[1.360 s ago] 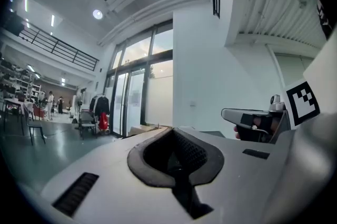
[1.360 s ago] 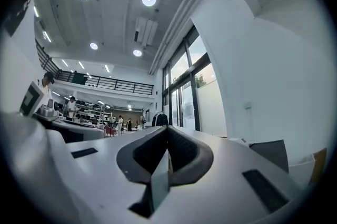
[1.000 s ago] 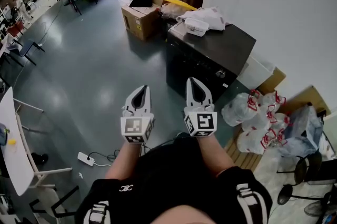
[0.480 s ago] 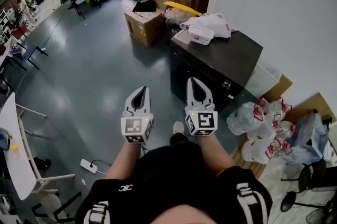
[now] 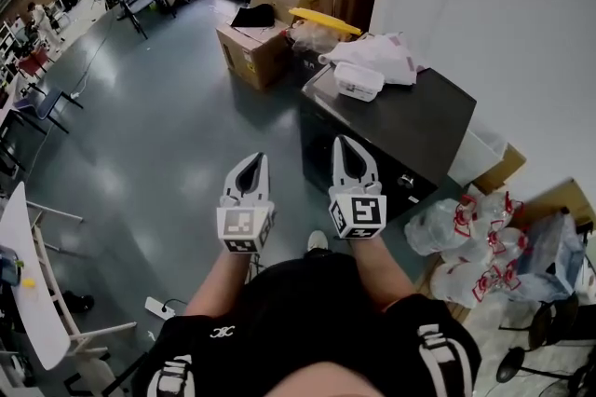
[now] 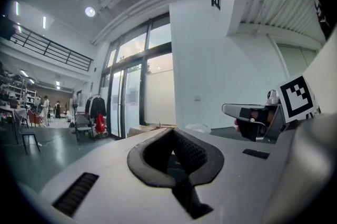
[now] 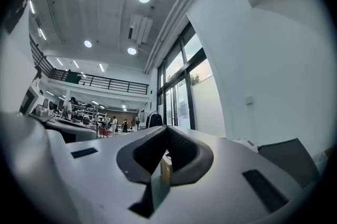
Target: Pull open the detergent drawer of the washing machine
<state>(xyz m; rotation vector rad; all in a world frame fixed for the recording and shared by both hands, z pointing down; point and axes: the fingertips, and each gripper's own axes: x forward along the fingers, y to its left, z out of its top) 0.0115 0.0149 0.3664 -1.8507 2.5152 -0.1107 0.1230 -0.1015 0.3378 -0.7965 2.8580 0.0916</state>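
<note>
Head view: the washing machine [image 5: 419,120] stands at 1 o'clock from the right gripper [image 5: 343,145], well apart; its detergent drawer can't be picked out. Both the right and left gripper [image 5: 256,160] are closed and empty. Approach step, I judge; next, reach the front and open 1 claw on the drawer.

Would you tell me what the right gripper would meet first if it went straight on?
Likely nothing nearby: the right gripper aims past the washing machine's left edge, toward the cardboard box beyond; depth unclear.
</note>
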